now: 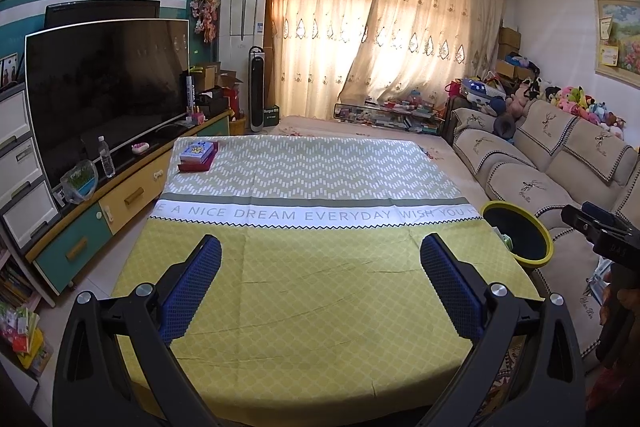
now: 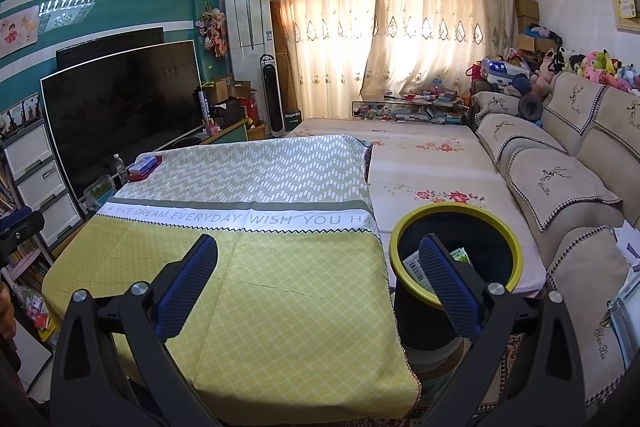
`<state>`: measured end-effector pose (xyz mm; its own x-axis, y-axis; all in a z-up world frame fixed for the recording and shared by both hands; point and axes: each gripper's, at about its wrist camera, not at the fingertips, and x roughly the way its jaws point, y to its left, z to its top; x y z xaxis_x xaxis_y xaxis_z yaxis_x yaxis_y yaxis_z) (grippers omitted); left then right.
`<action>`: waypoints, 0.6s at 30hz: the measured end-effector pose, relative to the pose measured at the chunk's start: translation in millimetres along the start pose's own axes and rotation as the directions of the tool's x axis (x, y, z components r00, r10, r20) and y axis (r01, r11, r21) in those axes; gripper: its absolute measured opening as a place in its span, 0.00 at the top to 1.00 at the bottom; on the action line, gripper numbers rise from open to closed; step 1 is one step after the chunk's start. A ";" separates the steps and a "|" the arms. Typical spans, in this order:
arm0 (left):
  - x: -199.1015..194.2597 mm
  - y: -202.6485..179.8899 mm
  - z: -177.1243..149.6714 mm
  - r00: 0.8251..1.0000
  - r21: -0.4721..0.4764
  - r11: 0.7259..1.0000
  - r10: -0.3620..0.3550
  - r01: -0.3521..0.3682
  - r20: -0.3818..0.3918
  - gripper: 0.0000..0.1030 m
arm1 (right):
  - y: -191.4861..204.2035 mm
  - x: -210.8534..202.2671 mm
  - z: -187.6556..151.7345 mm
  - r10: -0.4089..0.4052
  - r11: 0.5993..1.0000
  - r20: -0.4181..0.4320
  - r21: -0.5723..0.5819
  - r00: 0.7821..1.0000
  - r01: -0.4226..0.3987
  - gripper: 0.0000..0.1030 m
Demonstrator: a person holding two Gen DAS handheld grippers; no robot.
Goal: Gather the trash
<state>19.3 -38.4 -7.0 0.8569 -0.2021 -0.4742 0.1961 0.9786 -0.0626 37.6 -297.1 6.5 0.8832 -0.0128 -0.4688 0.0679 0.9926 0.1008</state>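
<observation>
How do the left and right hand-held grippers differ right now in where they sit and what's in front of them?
The left hand-held gripper hangs over the yellow tablecloth, with the bin off to its right. The right hand-held gripper sits at the table's right edge, its right finger in front of the yellow-rimmed bin's opening, where packaging lies. Both are open and hold nothing.

matt printed cloth tablecloth (image 1: 320, 287); glossy plastic bin (image 2: 456, 255).
</observation>
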 end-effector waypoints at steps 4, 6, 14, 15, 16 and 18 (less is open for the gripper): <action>3.5 3.5 -0.8 1.000 -0.018 1.000 -0.012 0.012 -0.003 0.05 | -0.2 1.3 0.5 0.000 1.000 -0.006 -0.001 1.000 0.000 0.07; 6.8 5.9 -1.0 1.000 -0.031 0.999 -0.025 0.025 -0.009 0.05 | 0.2 1.9 -0.7 0.002 1.000 -0.011 0.000 1.000 -0.002 0.07; 41.0 15.7 7.1 0.996 -0.021 1.000 -0.010 0.008 -0.088 0.05 | 4.7 18.0 7.5 -0.014 1.000 -0.028 -0.027 1.000 0.013 0.07; 52.0 19.1 9.8 0.994 -0.017 1.000 -0.009 0.008 -0.110 0.05 | 5.9 23.0 10.4 -0.012 0.999 -0.034 -0.033 0.999 0.011 0.07; 60.8 22.0 11.0 0.992 -0.015 1.000 -0.005 0.004 -0.126 0.05 | 7.6 31.6 15.1 -0.004 0.999 -0.044 -0.039 0.999 0.002 0.07; 88.7 31.9 15.8 0.986 -0.009 1.000 0.018 -0.020 -0.166 0.05 | 11.6 49.9 25.0 0.010 0.999 -0.069 -0.047 0.998 -0.013 0.07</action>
<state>109.2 -25.8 -37.1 0.7695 -0.1748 -0.6142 0.1745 0.9828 -0.0611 94.1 -289.2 6.2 0.8496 0.0056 -0.5274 0.0341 0.9973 0.0655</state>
